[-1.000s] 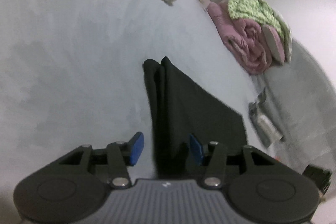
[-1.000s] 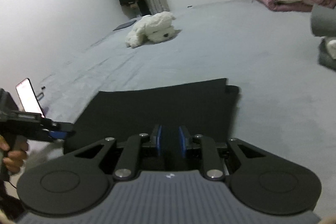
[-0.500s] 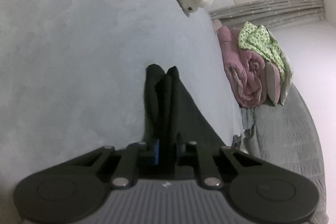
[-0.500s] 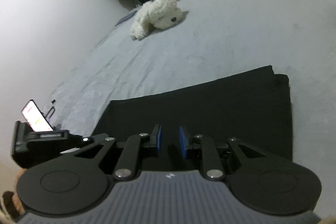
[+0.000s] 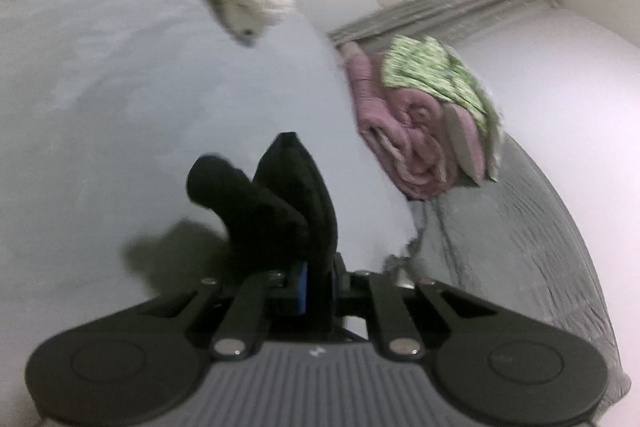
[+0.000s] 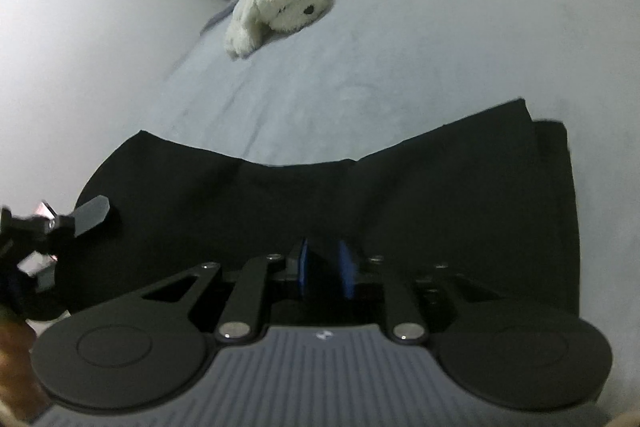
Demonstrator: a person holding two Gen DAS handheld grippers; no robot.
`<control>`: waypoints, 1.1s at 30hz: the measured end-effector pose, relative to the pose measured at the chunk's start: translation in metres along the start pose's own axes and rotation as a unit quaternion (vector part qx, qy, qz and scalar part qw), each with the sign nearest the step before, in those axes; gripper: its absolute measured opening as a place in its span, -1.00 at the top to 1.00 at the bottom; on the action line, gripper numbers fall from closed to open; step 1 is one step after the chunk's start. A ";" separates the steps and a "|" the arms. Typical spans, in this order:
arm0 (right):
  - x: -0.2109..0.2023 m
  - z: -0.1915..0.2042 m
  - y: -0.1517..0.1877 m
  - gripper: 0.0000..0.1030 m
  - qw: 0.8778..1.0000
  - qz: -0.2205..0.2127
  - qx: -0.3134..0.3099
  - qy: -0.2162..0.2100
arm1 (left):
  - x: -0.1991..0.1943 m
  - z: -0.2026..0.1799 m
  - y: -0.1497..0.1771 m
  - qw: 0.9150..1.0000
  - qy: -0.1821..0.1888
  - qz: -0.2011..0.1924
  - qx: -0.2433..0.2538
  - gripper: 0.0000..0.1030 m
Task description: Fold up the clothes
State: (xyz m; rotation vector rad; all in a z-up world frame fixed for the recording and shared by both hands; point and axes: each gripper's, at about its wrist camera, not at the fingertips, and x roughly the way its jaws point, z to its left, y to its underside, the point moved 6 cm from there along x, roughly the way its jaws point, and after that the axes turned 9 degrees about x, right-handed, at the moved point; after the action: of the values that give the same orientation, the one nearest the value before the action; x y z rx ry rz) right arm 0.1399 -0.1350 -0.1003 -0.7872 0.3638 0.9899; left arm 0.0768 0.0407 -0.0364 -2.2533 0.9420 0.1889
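From the left wrist, the left gripper, whose jaws stood apart around the black garment a second ago, has clamped its edge and raised it off the grey bed, so a fold looks begun. From the right wrist, the right gripper pinches the near hem, its jaws having just eased slightly wider, with the cloth spread ahead.

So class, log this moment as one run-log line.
stage: fold under way | left gripper: shut on black garment, edge lifted | right gripper: shut on black garment | surface: grey bed
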 end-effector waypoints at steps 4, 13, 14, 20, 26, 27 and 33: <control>-0.017 -0.015 -0.013 0.44 0.997 0.001 0.069 -0.041 | 0.022 -0.026 0.012 1.000 0.014 0.010 0.018 0.80; -0.057 -0.056 -0.035 0.23 0.977 -0.005 0.188 -0.097 | 0.063 -0.047 0.042 0.999 0.025 0.028 0.032 0.61; -0.061 -0.061 -0.037 0.21 0.975 -0.008 0.200 -0.101 | 0.067 -0.050 0.045 0.999 0.030 0.031 0.033 0.57; -0.080 -0.092 -0.044 0.20 0.958 -0.016 0.265 -0.111 | 0.080 -0.069 0.058 0.994 0.082 0.050 0.048 0.40; -0.095 -0.098 -0.044 0.18 0.948 -0.012 0.289 -0.133 | 0.065 -0.059 0.051 0.995 0.064 0.032 0.071 0.40; -0.094 -0.098 -0.044 0.18 0.950 -0.009 0.285 -0.130 | 0.062 -0.056 0.049 0.995 0.058 0.029 0.075 0.40; -0.091 -0.098 -0.043 0.18 0.949 0.008 0.286 -0.130 | 0.053 -0.035 0.057 0.993 0.032 0.045 0.103 0.45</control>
State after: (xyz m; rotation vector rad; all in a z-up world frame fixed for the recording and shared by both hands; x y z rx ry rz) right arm 0.1360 -0.2750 -0.0931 -0.1257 0.4009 0.9231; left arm 0.0728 -0.0416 -0.0602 -2.0390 1.0495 0.0559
